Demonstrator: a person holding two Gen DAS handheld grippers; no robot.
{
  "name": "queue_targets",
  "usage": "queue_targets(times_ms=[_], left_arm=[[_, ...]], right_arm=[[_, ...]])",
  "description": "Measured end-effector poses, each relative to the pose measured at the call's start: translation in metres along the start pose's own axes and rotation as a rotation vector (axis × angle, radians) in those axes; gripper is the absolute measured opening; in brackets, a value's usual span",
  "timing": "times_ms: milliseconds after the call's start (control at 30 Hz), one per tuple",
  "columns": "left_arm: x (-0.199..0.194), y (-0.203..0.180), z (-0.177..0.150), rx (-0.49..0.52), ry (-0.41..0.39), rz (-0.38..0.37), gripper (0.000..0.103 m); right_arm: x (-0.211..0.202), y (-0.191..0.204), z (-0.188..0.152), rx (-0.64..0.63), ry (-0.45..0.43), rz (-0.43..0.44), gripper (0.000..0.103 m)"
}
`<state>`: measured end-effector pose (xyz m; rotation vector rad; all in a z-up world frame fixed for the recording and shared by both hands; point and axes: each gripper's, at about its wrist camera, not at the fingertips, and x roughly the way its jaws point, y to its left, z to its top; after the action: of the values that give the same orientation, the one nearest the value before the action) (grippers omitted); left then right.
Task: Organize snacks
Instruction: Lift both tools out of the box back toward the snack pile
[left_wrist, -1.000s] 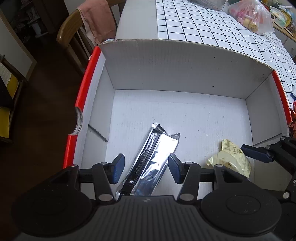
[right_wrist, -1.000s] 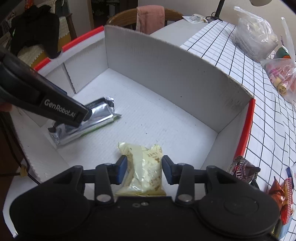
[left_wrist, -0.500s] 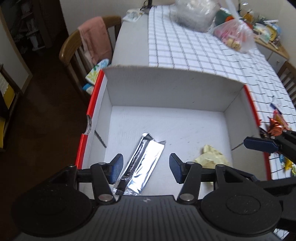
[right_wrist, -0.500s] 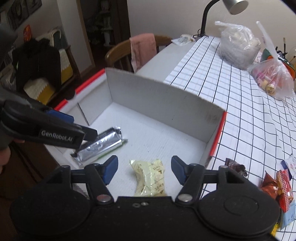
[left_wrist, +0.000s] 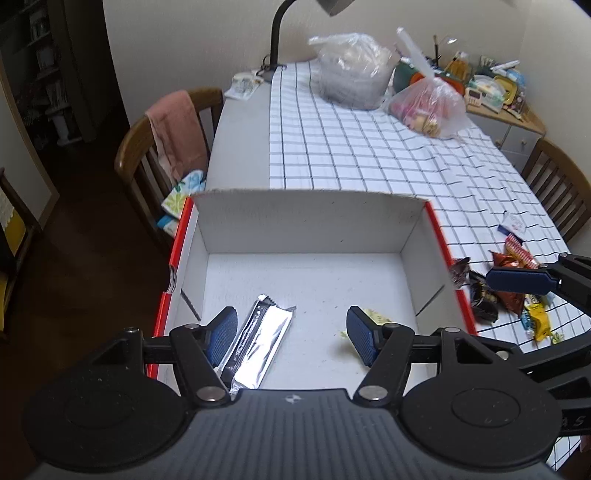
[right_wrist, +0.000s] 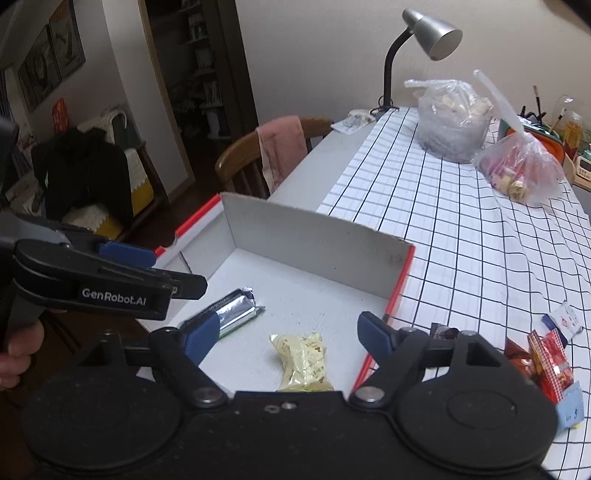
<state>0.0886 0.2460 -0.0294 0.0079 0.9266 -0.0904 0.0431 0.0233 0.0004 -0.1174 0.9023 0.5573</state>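
Both tools, left and right, just opened, empty above the box; loose snacks lie beside it.

Cardboard box sits at the near end of the table, left of the checked tablecloth. Inside the box, on its floor: foil snack bar toward the left, small snack packet to its right, the two apart. Loose snack wrappers lie on the cloth just right of the box. Two plastic bags stand at the far end, desk lamp behind them. Chair with a draped towel stands left of the table.
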Motion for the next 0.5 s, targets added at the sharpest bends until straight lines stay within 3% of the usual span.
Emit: queue_targets(times_ms=[367,500], left_arm=[[-0.035,-0.036,-0.004,0.009,-0.113,-0.014,0.075],[-0.043,-0.057,-0.007,0.023,-0.137,-0.020,0.076]], right_arm=[[-0.047,-0.034,-0.012,0.042,-0.086,0.010,0.101],[-0.063,-0.050,-0.020,0.062,-0.106,0.010,0.102]])
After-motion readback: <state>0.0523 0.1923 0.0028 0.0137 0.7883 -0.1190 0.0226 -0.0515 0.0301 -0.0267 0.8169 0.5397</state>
